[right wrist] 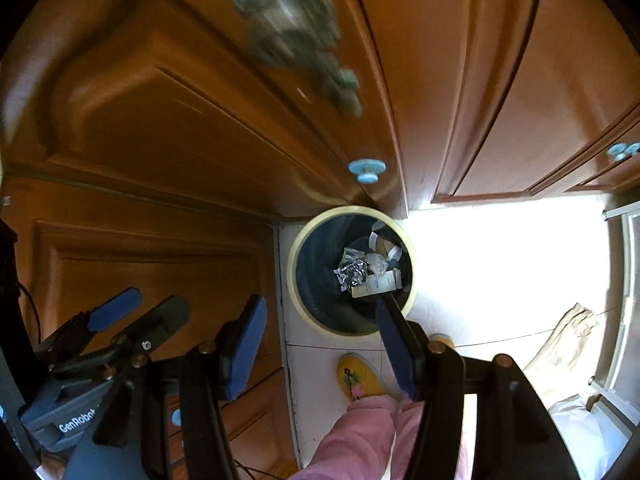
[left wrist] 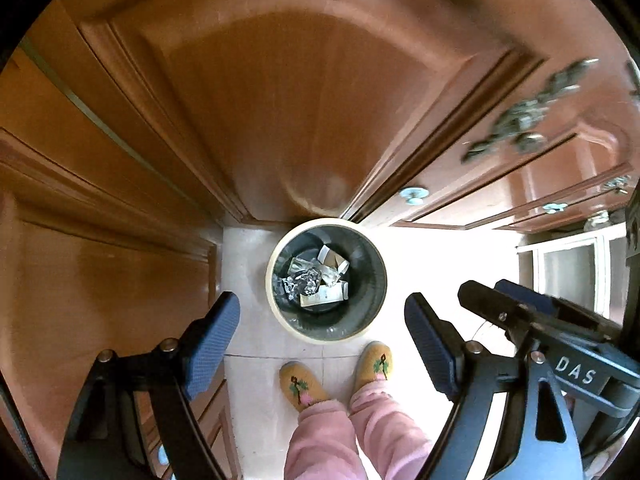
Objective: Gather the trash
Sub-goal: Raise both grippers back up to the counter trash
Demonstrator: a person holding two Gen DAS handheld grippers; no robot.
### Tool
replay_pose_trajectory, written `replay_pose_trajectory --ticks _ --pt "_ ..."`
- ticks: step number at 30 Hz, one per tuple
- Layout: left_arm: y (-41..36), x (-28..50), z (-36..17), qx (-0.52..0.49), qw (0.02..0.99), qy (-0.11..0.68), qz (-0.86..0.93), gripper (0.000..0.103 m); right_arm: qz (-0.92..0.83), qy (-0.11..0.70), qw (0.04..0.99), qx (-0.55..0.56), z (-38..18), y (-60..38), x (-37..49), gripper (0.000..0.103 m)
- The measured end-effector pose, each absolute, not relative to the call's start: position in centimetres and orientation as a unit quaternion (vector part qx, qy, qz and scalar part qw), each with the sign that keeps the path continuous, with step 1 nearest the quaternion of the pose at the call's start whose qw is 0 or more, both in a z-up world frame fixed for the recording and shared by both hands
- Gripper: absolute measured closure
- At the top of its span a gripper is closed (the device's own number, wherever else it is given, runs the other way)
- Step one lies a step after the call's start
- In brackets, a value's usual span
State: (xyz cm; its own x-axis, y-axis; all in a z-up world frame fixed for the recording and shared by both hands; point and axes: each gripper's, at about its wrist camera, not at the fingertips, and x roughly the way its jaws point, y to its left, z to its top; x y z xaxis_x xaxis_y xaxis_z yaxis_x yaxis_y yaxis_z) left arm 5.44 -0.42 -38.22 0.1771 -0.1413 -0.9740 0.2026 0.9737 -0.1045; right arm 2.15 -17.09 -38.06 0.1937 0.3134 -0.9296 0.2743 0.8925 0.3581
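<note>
A round trash bin (left wrist: 280, 300) with a cream rim stands on the pale tiled floor, seen from above in both views (right wrist: 304, 304). Inside lie crumpled foil (left wrist: 304, 282), clear plastic and flat paper scraps (right wrist: 376, 286). My left gripper (left wrist: 324, 340) is open and empty, held high over the bin's near edge. My right gripper (right wrist: 320, 344) is open and empty too, above the bin. Each gripper shows in the other's view: the right one at the lower right (left wrist: 516, 304), the left one at the lower left (right wrist: 136, 316).
Brown wooden cabinet doors (left wrist: 280, 100) with pale blue knobs (right wrist: 366, 170) stand right behind the bin. The person's yellow slippers (left wrist: 300, 386) and pink trousers (left wrist: 360, 432) are just in front of it. A bright glass door (left wrist: 568, 268) lies to the right.
</note>
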Motion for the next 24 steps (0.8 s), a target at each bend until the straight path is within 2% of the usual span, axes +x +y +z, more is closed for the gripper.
replay_pose_trajectory --ticks 9,15,24 --pt "0.0 3.2 -27.4 0.038 0.788 0.6 -0.133 0.02 0.018 0.605 0.766 0.217 -27.6 -16.3 0.6 0.045" --pt "0.6 2.3 -19.3 0.043 0.82 0.552 -0.147 0.02 0.025 0.571 0.796 0.199 -20.9 -15.2 0.2 0.045" --pt "1.4 2.9 -8.2 0.048 0.87 0.46 -0.17 0.02 0.006 0.466 0.871 0.156 -9.9 -14.8 -0.4 0.045"
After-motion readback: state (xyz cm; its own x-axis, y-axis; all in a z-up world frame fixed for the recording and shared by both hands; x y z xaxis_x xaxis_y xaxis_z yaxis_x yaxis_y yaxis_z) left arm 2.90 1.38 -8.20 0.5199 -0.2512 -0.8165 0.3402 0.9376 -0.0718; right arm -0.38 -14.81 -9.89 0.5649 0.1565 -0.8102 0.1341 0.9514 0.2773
